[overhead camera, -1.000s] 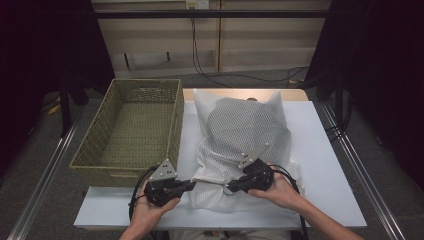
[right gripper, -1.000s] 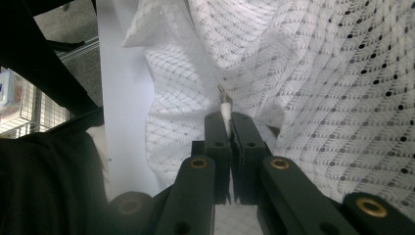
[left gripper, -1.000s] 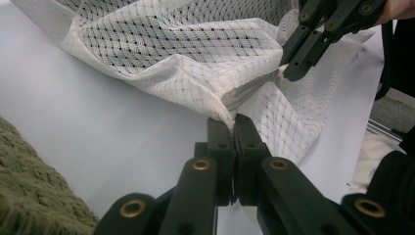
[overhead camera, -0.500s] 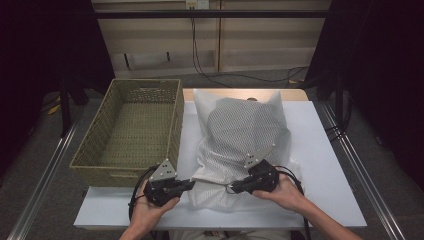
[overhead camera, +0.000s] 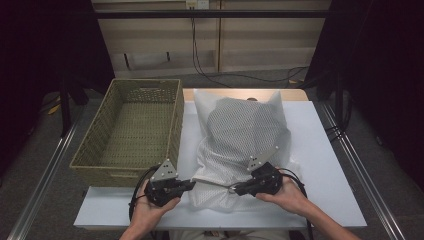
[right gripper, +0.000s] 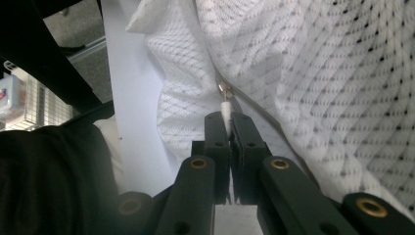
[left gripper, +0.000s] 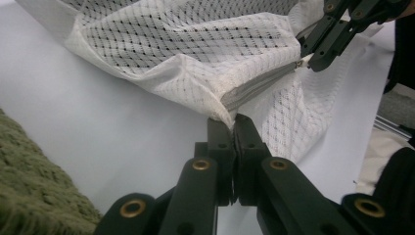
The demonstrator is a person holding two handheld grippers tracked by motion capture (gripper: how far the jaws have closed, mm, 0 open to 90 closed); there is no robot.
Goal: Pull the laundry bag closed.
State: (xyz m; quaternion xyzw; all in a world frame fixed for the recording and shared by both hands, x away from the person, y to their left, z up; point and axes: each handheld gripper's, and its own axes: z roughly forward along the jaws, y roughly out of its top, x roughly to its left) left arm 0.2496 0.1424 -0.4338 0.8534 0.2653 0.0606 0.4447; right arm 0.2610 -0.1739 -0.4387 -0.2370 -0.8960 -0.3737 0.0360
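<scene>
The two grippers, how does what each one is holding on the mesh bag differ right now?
The left gripper pinches the corner fabric of the mesh bag at the zipper's end; the right gripper pinches the small white zipper pull. In the high view, the left sits beside the wicker basket, the right nearer the bag's middle. Both have their jaws shut.
</scene>
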